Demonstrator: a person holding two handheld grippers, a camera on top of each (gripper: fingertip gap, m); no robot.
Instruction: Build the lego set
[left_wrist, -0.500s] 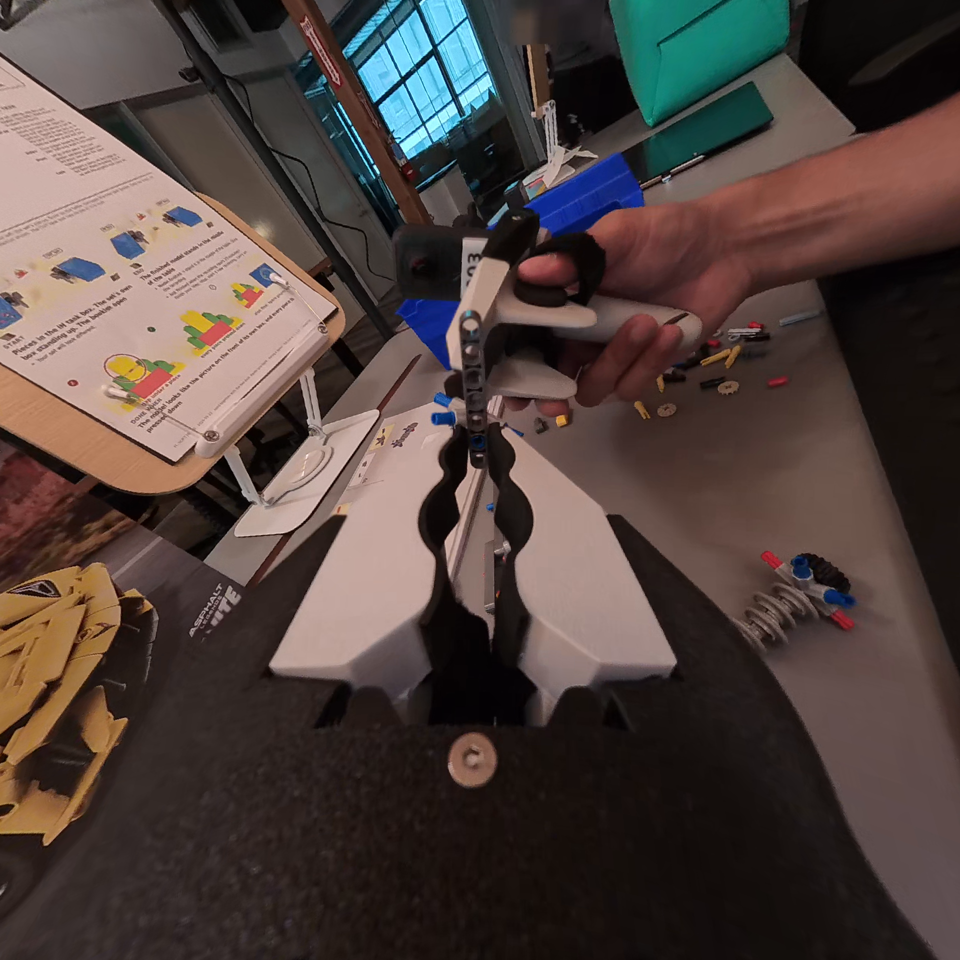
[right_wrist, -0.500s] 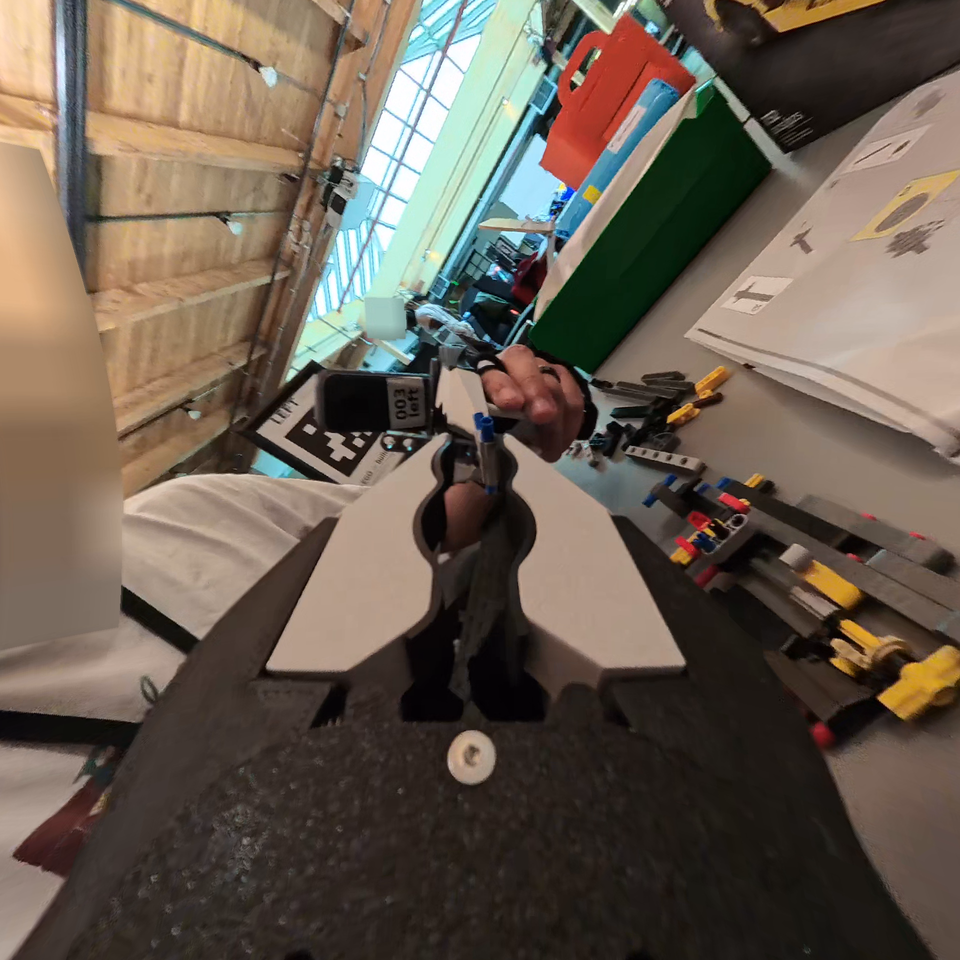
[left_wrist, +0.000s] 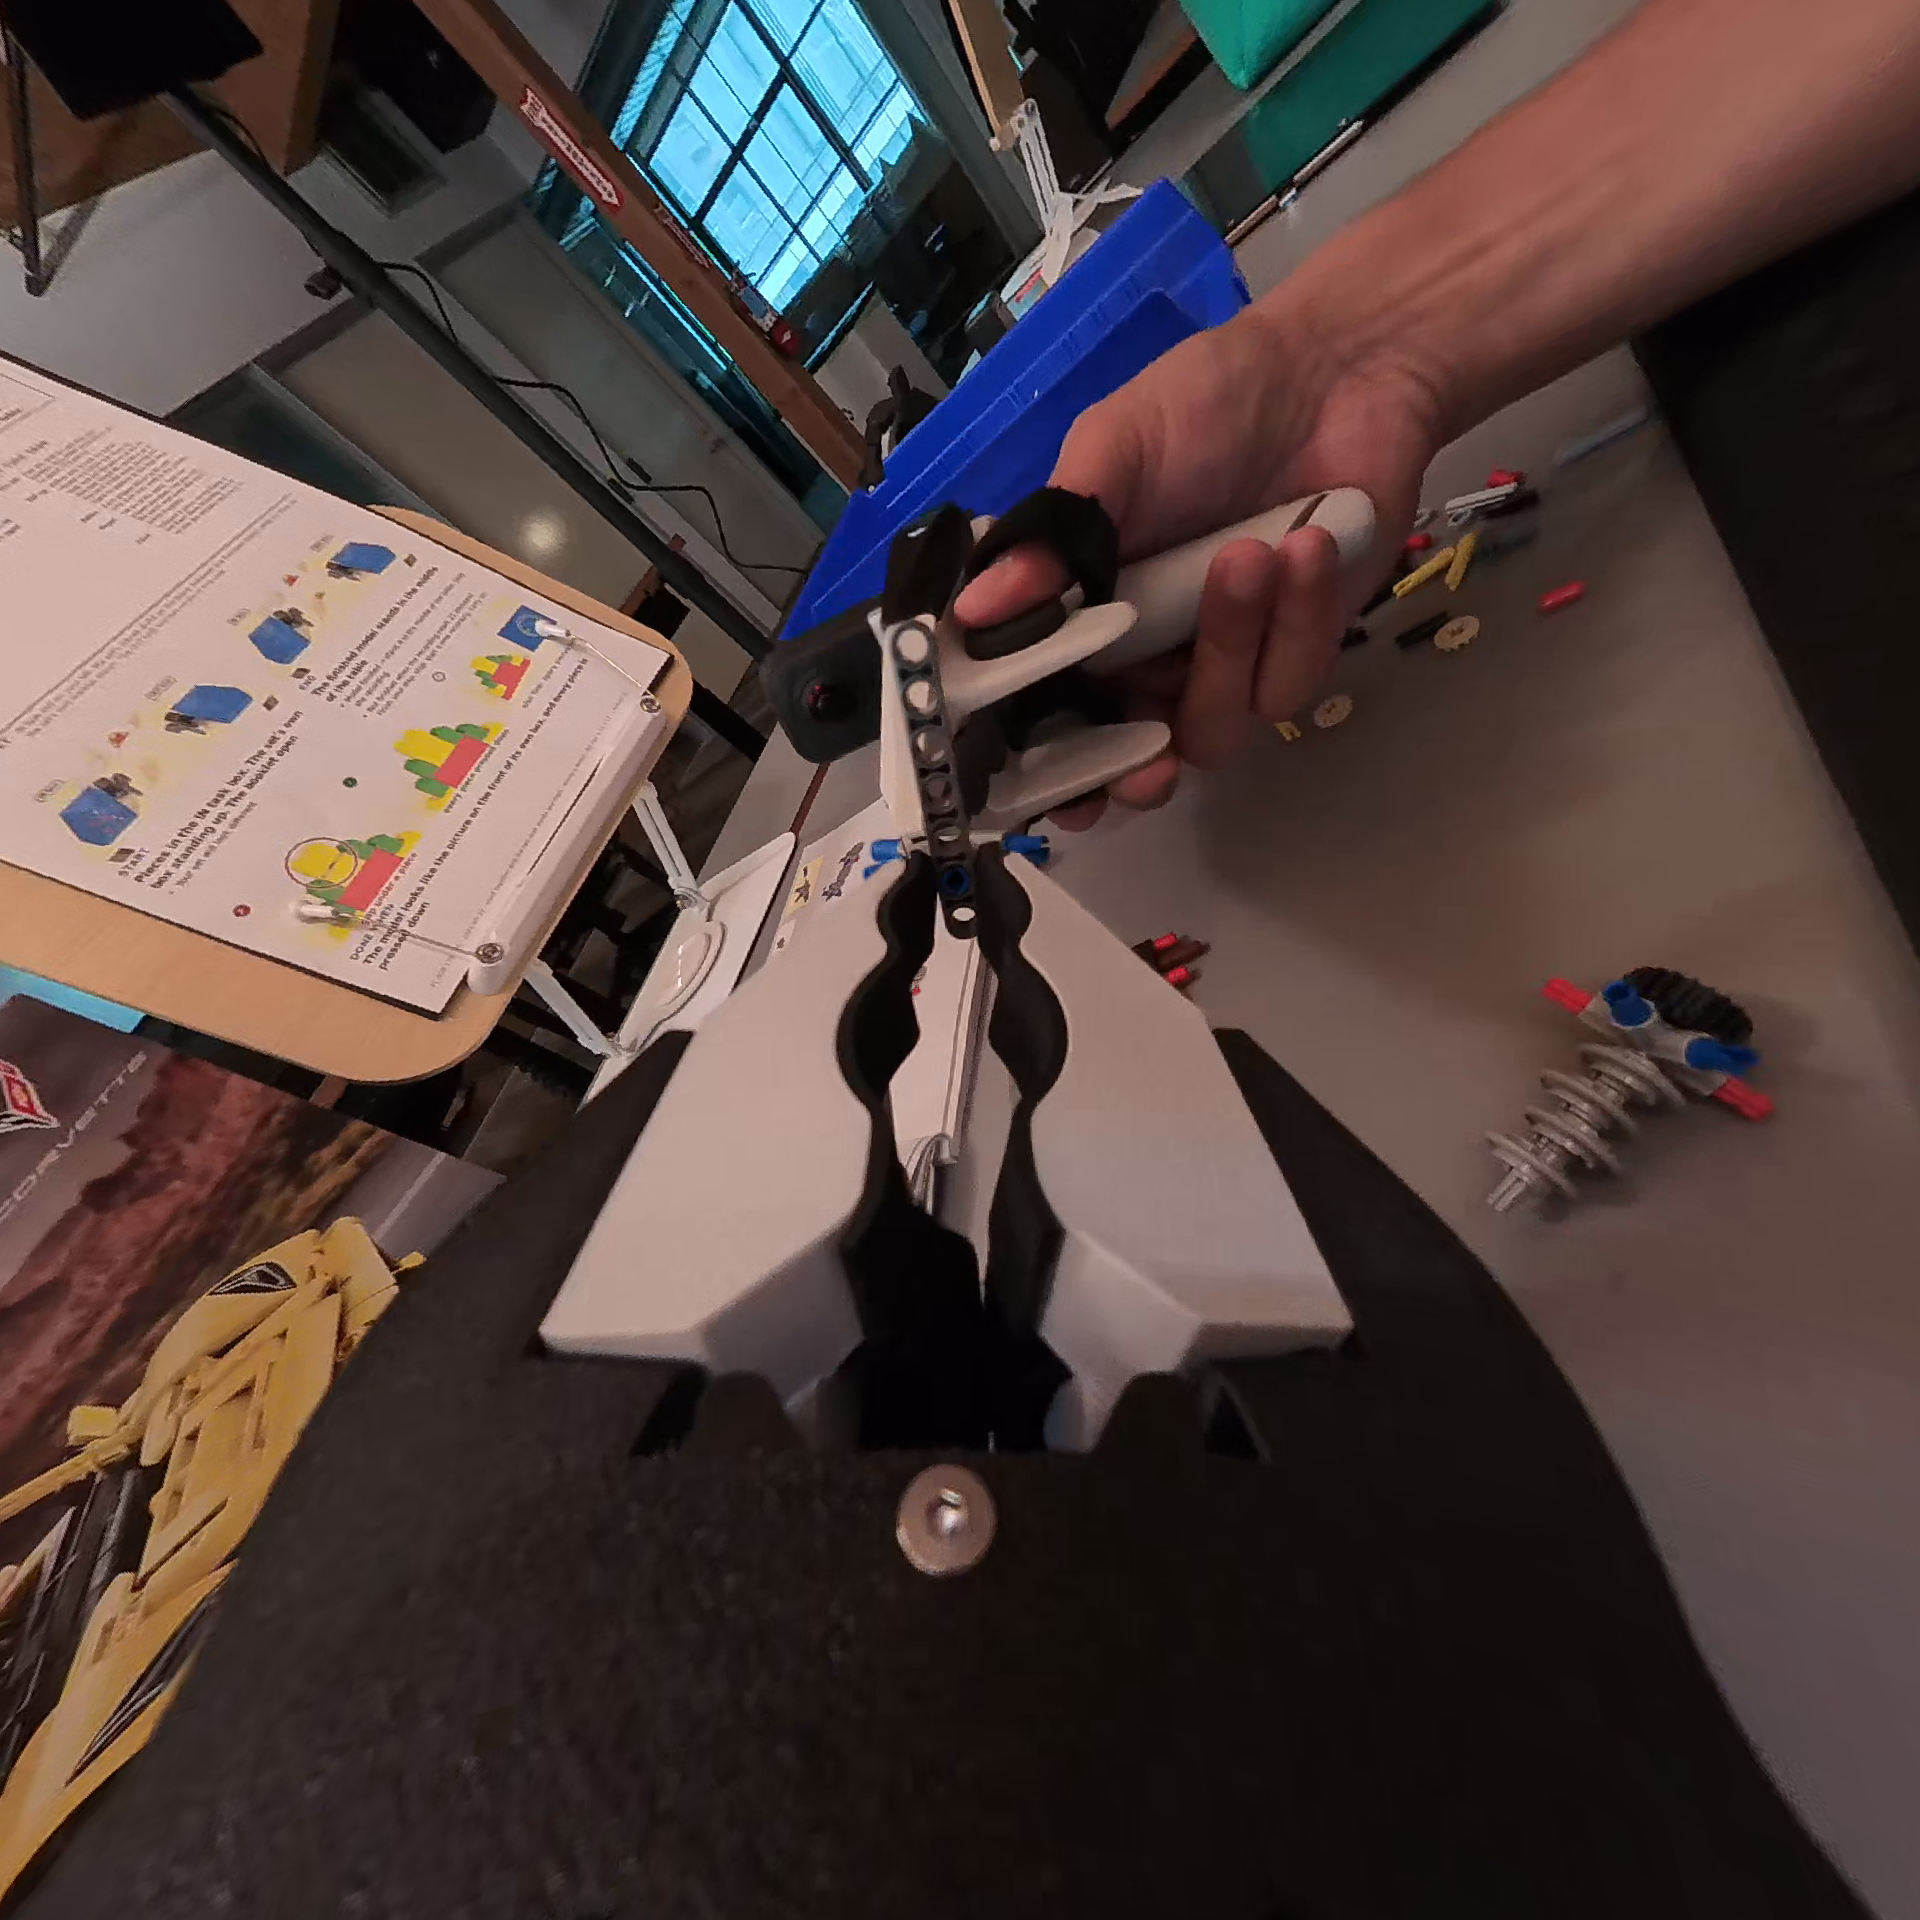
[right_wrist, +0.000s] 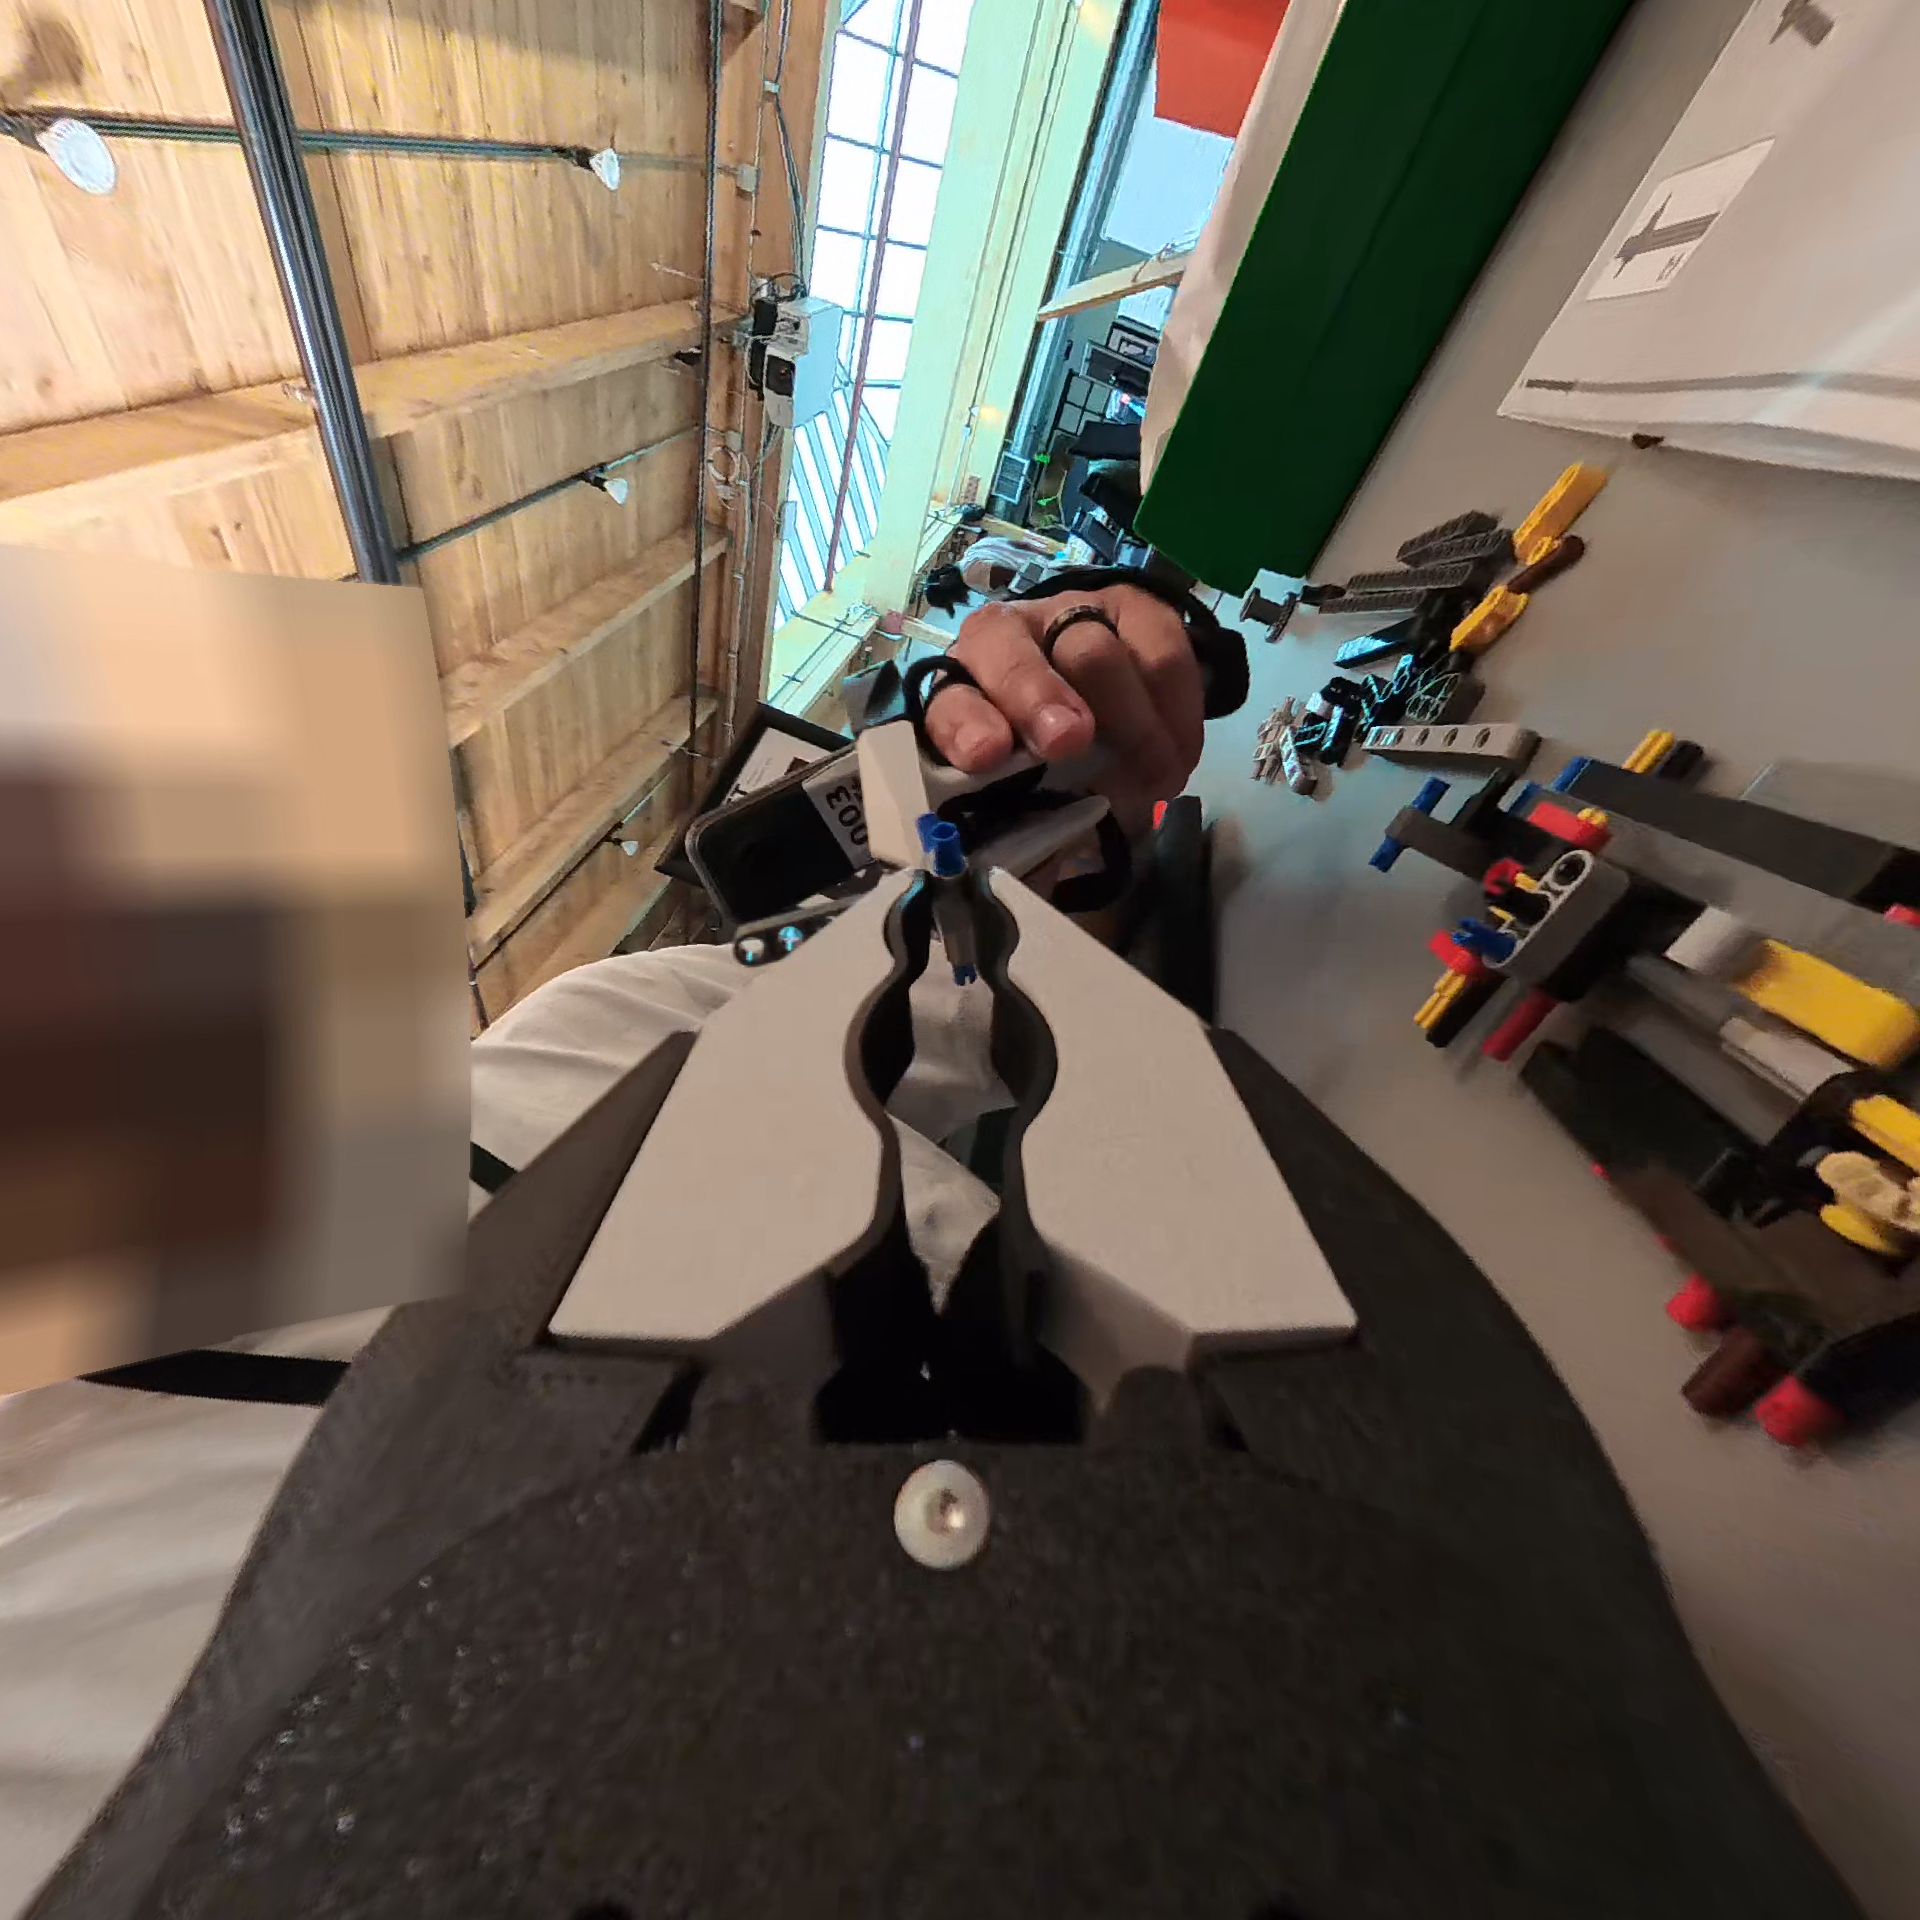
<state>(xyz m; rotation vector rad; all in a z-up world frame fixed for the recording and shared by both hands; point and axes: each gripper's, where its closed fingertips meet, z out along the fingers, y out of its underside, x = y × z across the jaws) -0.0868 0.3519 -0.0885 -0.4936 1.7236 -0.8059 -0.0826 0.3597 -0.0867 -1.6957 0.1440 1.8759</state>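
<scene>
From my feed, the grey tabletop (left_wrist: 1558, 831) is the anchor. Beyond its far edge I see a tall gridded window (left_wrist: 769, 177) glowing blue, with a slanted wooden beam (left_wrist: 644, 208) crossing in front of it. To the tabletop's left a wooden board on a white stand (left_wrist: 343, 997) leans over the edge. In the right wrist view, well beyond the tabletop, I see a wooden plank ceiling (right_wrist: 468, 343) with small lamps, and another bright window (right_wrist: 883, 208).
</scene>
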